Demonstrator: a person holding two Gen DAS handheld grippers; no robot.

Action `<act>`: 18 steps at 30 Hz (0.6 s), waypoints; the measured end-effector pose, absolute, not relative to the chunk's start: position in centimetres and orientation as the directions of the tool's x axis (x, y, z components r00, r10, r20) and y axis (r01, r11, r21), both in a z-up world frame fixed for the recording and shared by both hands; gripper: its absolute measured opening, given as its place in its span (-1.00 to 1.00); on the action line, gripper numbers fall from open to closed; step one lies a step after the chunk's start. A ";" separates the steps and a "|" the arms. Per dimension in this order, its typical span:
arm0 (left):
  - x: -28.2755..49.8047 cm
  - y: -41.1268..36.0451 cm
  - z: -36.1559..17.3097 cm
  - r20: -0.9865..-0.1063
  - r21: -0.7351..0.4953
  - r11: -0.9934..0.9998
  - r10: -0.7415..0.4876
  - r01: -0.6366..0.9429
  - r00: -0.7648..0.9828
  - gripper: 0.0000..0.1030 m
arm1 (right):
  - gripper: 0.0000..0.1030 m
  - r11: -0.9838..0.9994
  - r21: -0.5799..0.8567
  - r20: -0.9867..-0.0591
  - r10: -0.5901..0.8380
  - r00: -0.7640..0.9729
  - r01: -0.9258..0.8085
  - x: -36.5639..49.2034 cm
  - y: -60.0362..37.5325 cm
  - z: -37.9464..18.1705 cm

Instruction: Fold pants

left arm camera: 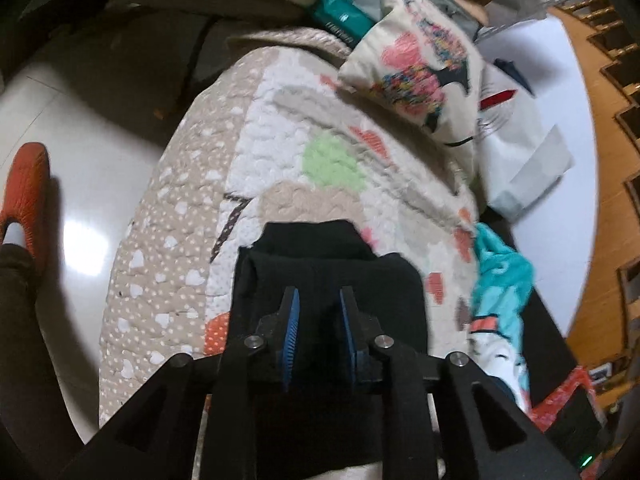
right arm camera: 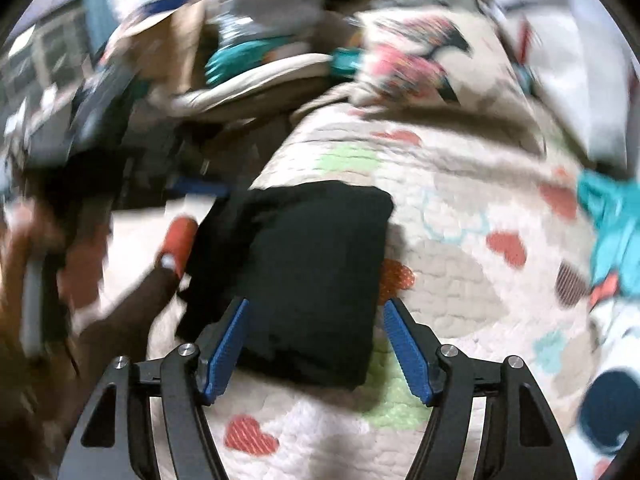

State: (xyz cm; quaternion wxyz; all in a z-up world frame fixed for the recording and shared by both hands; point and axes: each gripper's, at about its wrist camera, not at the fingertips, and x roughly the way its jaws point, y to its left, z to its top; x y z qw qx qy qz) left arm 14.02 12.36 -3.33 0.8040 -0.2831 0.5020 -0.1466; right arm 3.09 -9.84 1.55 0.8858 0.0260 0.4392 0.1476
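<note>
- Pants (right arm camera: 296, 276) are lying folded into a compact black stack on the quilted bed (right arm camera: 460, 280).
- Left gripper (left arm camera: 319, 320) is hovering above them, fingers slightly apart, gripping nothing.
- Right gripper (right arm camera: 316, 344) is straddling the stack's near edge, fingers wide apart, probably released.

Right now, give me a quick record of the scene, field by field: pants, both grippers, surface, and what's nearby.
pants: black pants, folded into a compact bundle, lying on the quilt
left gripper: over the pants, jaws narrowly apart, nothing visibly clamped
right gripper: jaws wide open, straddling the near edge of the pants
surface: heart-patterned quilt
nearby: printed pillow at the far end; teal cloth to the right
</note>
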 end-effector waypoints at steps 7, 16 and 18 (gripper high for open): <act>14.1 15.4 -7.2 -0.834 -0.471 0.845 -0.334 -0.252 0.440 -0.29 | 0.44 0.923 0.367 -0.794 0.375 0.478 -0.115 5.2 -11.1 -3.0; 10.6 13.8 -4.1 -0.847 -0.363 0.908 -0.227 -0.210 0.480 -0.29 | 0.48 0.902 0.407 -0.763 0.423 0.490 -0.145 4.7 -12.3 -3.4; 9.4 12.6 -2.9 -0.845 -0.312 0.931 -0.182 -0.188 0.503 -0.28 | 0.48 0.908 0.391 -0.752 0.410 0.516 -0.152 4.0 -12.5 -2.9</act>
